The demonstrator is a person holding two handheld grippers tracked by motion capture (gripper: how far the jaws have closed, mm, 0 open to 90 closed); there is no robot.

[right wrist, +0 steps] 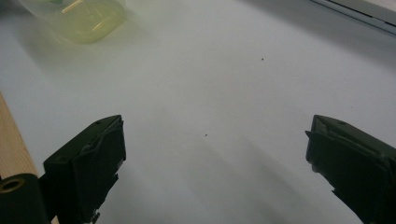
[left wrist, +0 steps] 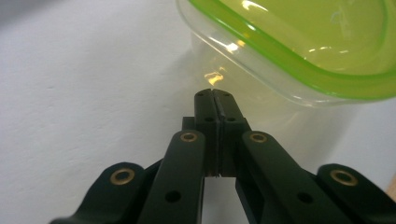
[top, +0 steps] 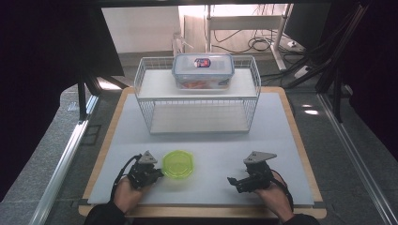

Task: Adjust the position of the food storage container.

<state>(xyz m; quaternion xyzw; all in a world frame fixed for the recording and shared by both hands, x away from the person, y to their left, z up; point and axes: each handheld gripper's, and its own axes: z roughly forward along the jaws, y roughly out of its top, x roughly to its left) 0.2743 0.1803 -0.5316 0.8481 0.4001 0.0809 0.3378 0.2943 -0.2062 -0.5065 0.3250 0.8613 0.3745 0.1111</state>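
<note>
The small lime-lidded container (top: pixel 178 164) on the desk's (top: pixel 211 140) near edge looks light, stiff and slick, best nipped at its rim by the pressed-together left tongs (left wrist: pixel 214 95) beside it, while the right tongs (right wrist: pixel 215 154) gape empty.

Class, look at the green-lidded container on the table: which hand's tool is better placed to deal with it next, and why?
Probably the left. The left tool, jaws shut, sits right beside the green-lidded container, while the right tool, jaws open, rests well away from it.

Lidded tub (top: pixel 178 164) between grippers, before basket (top: pixel 197 101).
</note>
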